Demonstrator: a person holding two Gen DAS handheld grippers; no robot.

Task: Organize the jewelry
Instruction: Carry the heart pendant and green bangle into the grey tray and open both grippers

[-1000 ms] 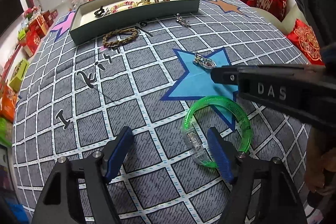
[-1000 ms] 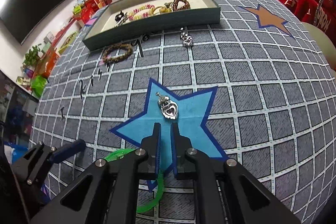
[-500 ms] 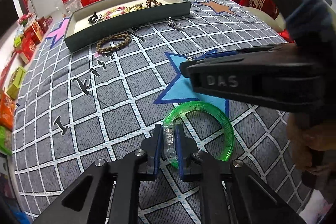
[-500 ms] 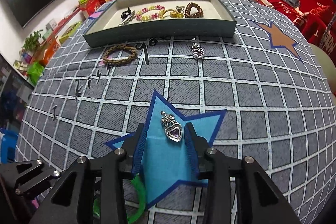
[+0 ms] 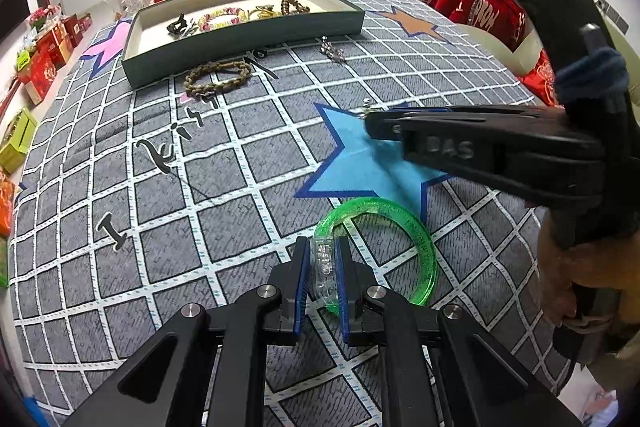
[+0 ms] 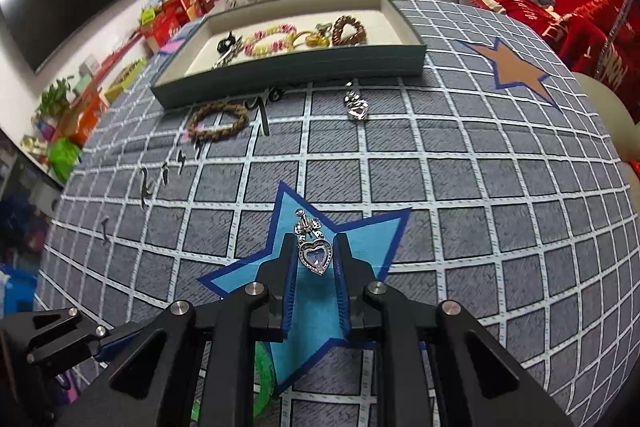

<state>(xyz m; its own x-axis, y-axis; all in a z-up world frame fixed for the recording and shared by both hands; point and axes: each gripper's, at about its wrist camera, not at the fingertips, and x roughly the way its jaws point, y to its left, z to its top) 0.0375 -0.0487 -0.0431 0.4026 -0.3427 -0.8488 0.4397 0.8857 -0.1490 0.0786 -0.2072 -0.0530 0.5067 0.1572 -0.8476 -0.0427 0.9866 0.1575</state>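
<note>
**Both tools at the blue star, one on a bangle, one around a pendant**

Left wrist view: the left tool (image 5: 323, 261) is clamped on the clear clasp section of a green translucent bangle (image 5: 416, 231), which lies on the grey checked cloth covering the surface (image 5: 168, 247), just below the blue star (image 5: 360, 163). The right tool (image 5: 374, 125) reaches in from the right, held by a hand (image 5: 576, 267), its tip over the star's upper part. Farther back sit a braided brown bracelet (image 5: 218, 81), a small silver pendant (image 5: 332, 50) and, behind them, a shallow grey tray (image 5: 240, 35) holding several bracelets.

Right wrist view: the right tool (image 6: 316, 259) has its jaws closing around a silver heart pendant (image 6: 315, 255) with a blue stone, lying on the blue star (image 6: 372, 239). The pads appear close beside the heart, though contact is hard to confirm. The pendant's bow-shaped top pokes out beyond the fingertips. A sliver of the green bangle (image 6: 264, 359) shows at the bottom, the left tool's frame at the lower left. The braided bracelet (image 6: 218, 121) and second heart pendant (image 6: 357, 107) lie just before the tray (image 6: 288, 79).
</note>
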